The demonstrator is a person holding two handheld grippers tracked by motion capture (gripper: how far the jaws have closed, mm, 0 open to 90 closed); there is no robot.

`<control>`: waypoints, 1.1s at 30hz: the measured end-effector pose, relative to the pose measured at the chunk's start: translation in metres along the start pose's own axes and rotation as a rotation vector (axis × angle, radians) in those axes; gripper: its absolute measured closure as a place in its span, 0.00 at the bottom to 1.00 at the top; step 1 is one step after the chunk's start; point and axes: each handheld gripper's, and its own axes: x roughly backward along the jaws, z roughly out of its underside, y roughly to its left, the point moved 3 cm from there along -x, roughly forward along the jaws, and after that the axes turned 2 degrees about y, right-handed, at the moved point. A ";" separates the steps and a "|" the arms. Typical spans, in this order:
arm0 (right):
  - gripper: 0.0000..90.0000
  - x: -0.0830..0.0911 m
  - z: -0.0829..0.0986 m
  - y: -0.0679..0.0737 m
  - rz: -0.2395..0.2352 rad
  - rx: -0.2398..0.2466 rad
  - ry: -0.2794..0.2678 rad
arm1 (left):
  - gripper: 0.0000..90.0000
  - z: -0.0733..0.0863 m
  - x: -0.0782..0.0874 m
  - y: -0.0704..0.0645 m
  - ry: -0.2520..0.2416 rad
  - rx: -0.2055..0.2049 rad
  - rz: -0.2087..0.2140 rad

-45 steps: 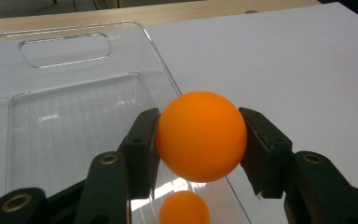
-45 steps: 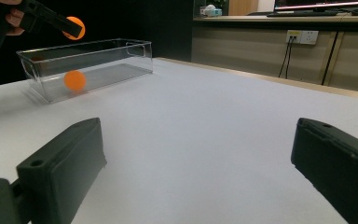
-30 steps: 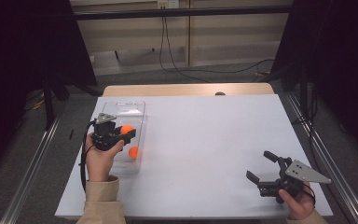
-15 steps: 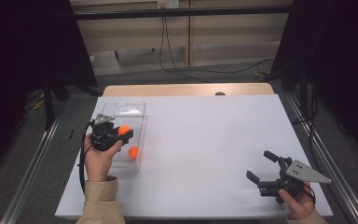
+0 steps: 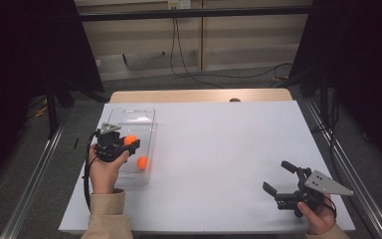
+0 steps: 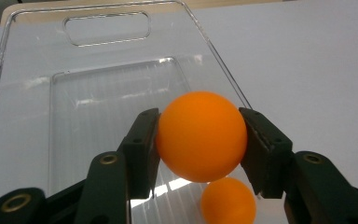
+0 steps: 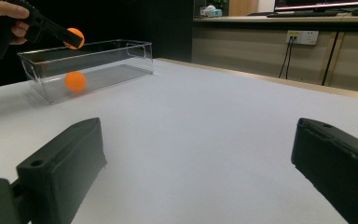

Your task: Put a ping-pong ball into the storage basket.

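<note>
A clear plastic bin (image 5: 144, 117) (image 6: 28, 93) (image 7: 121, 58) stands at the table's left. My left gripper (image 5: 132, 143) (image 6: 200, 140) hangs over it, shut on an orange ball (image 5: 130, 140) (image 6: 201, 135) (image 7: 75, 36). A second orange ball (image 5: 142, 162) (image 6: 228, 203) (image 7: 75, 81) lies inside the bin, below and near the held one. My right gripper (image 5: 281, 178) (image 7: 196, 163) rests near the front right of the table, jaws wide open with nothing between them.
The white table top (image 5: 219, 149) stretches between the two grippers. A wooden strip (image 5: 199, 95) runs along its far edge. Metal rails (image 5: 35, 169) flank both sides. Cables (image 5: 204, 69) lie on the floor beyond.
The left gripper with its ball has shifted slightly toward the near side over the bin. The right gripper has stayed put.
</note>
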 end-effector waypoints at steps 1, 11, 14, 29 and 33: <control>0.02 0.000 0.000 0.000 -0.001 0.001 0.000 | 0.56 0.000 0.000 0.001 0.000 -0.002 -0.003; 0.02 0.000 0.000 0.000 -0.003 0.002 0.000 | 0.56 0.003 -0.002 0.004 0.013 0.003 -0.019; 0.02 0.000 0.000 0.000 -0.004 0.002 -0.001 | 0.56 0.004 -0.003 0.004 0.015 0.000 -0.021; 0.02 0.000 0.000 0.000 -0.004 0.003 -0.001 | 0.56 0.008 -0.008 0.009 0.037 0.007 -0.046; 0.02 0.000 0.000 0.000 -0.004 0.002 -0.001 | 0.56 0.009 -0.009 0.010 0.043 0.006 -0.050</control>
